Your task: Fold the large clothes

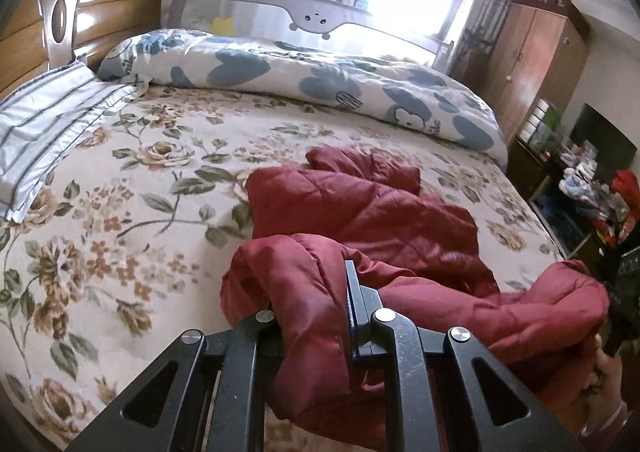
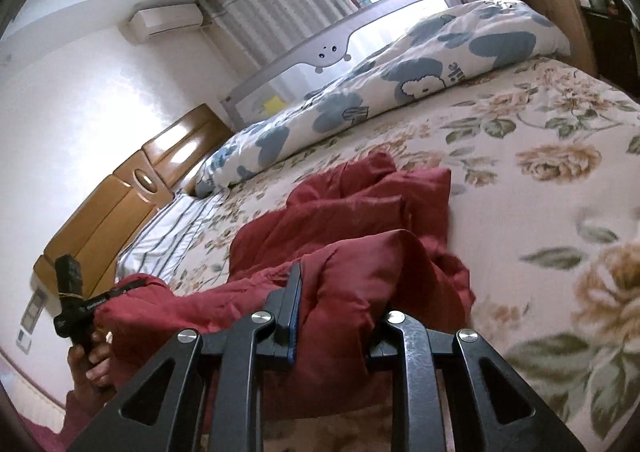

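Note:
A dark red padded jacket lies bunched on the floral bedsheet near the bed's front edge. My left gripper is shut on a fold of the jacket; only its right finger shows, the other is buried in fabric. My right gripper is shut on another part of the same jacket; its left finger shows, the right one is covered. The jacket hangs between both grippers. The left gripper also shows in the right wrist view, held by a hand.
A blue-and-white rolled duvet lies along the far side of the bed. A striped pillow sits by the wooden headboard. A wardrobe and a cluttered shelf stand right of the bed.

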